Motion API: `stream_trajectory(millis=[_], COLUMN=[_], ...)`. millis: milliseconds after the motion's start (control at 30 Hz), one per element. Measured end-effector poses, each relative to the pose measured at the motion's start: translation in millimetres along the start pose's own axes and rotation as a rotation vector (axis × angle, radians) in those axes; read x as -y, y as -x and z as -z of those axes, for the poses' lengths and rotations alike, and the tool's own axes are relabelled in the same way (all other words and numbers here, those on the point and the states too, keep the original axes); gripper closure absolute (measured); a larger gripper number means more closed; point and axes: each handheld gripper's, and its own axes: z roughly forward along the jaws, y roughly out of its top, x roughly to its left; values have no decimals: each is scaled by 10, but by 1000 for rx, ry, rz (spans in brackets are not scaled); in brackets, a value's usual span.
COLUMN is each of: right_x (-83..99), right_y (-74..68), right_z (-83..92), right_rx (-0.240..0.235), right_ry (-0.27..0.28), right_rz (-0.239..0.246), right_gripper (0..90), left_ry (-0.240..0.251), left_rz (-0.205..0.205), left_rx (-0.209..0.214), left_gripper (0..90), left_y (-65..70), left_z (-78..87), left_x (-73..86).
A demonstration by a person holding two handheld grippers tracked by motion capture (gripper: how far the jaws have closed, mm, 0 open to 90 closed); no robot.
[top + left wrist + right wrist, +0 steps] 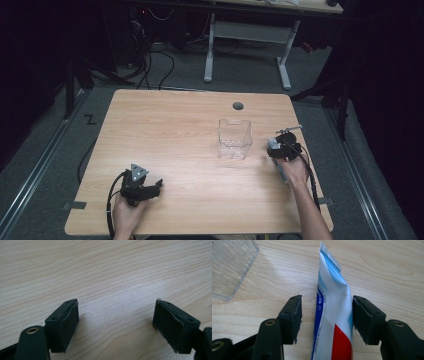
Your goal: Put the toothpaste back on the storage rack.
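Note:
A toothpaste tube point(333, 315), white with blue and red print, lies flat on the wooden table point(175, 130), its crimped end pointing away. My right gripper point(325, 317) straddles it. The right pad point(362, 317) sits against the tube's edge, while the left pad point(295, 317) stands off with a gap, so the gripper is open. From the high view the right gripper point(278, 150) is at the table's right side over the tube point(281, 172). My left gripper point(152, 189) rests near the front left, open point(116, 320), with bare wood between its jaws.
A clear plastic box point(234, 139) stands upright just left of the right gripper, and its corner shows in the right gripper view point(229, 267). A round cable hole point(238, 106) sits near the table's far edge. A desk frame and cables lie on the floor beyond.

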Motion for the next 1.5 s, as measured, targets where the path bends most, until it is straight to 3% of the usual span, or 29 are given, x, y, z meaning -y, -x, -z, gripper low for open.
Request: stream_trajectory(millis=[333, 400, 467, 767, 867, 1033, 1133, 1467, 1500], right_x=[-4, 12, 20, -20, -27, -58, -76, -72, -75], right_y=[3, -7, -19, 38, 42, -2, -44, -12, -16], right_z=[-46, -99, -115, -131, -129, -125, -110, -50, -14], right_rx=[14, 25, 34, -41, -44, -37, -24, -70, -93], right_ry=[-42, -89, -91, -121, -129, -151, -161, -140, -112], right_rz=[4, 27, 42, 14, 10, 33, 75, 61, 51], right_gripper=[480, 502, 509, 574, 585, 645, 698, 707, 708], left_ry=[0, 0, 0, 0, 0, 0, 0, 2, 1], left_rz=[1, 0, 1, 2, 2, 2, 2, 2, 2], left_rx=[-1, -1, -1, -2, -2, -2, -1, 0, -1], left_gripper=[211, 212, 212, 212, 212, 212, 212, 211, 211], left_y=[2, 1, 2, 1, 1, 0, 0, -1, 0], left_z=[0, 0, -1, -1, -2, -2, -2, -2, -3], left_x=[0, 0, 0, -2, -2, -2, -2, -1, -1])
